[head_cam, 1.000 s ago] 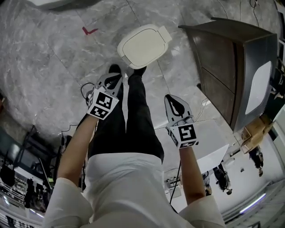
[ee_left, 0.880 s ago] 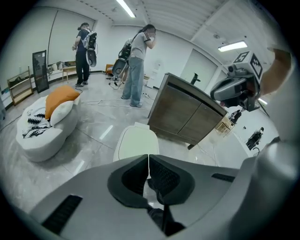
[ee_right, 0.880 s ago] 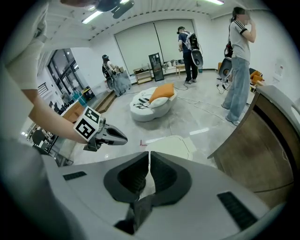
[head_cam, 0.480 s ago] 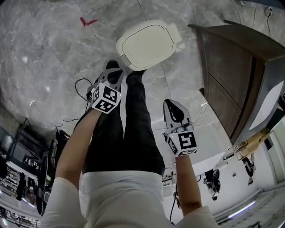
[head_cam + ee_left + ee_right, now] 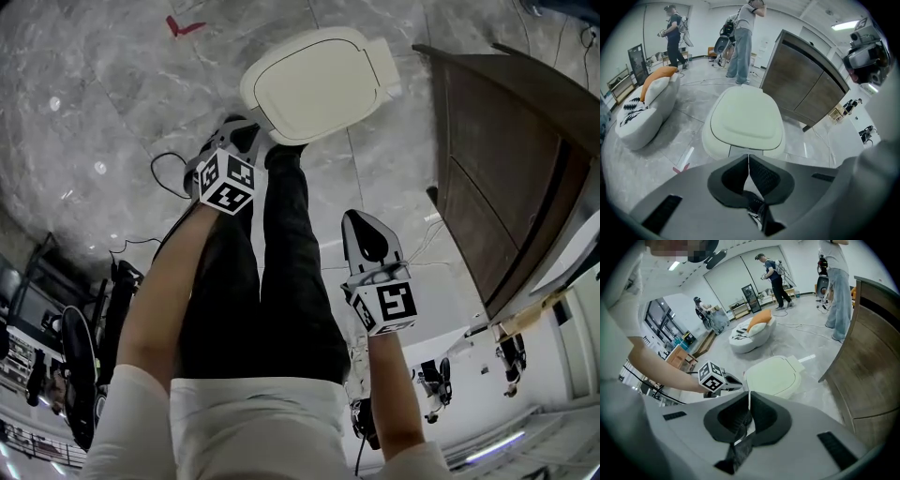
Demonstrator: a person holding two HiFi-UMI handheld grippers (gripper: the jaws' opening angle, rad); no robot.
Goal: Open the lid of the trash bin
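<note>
The trash bin [image 5: 314, 84] is found standing on the grey marble floor [image 5: 94, 112], near a dark wooden cabinet [image 5: 506, 169]. Its cream lid [image 5: 746, 115] is seen lying flat, closed. The left gripper [image 5: 239, 136] is held at the bin's near edge, jaws pressed together on nothing. The right gripper [image 5: 362, 220] is held well back, jaws likewise together and empty.

The trash bin [image 5: 314, 82] — cream-white, rounded-rectangular — stands on the grey marbled floor with its lid [image 5: 746, 116] shut flat on top, a hinge tab [image 5: 802, 363] jutting from one short end.
</note>
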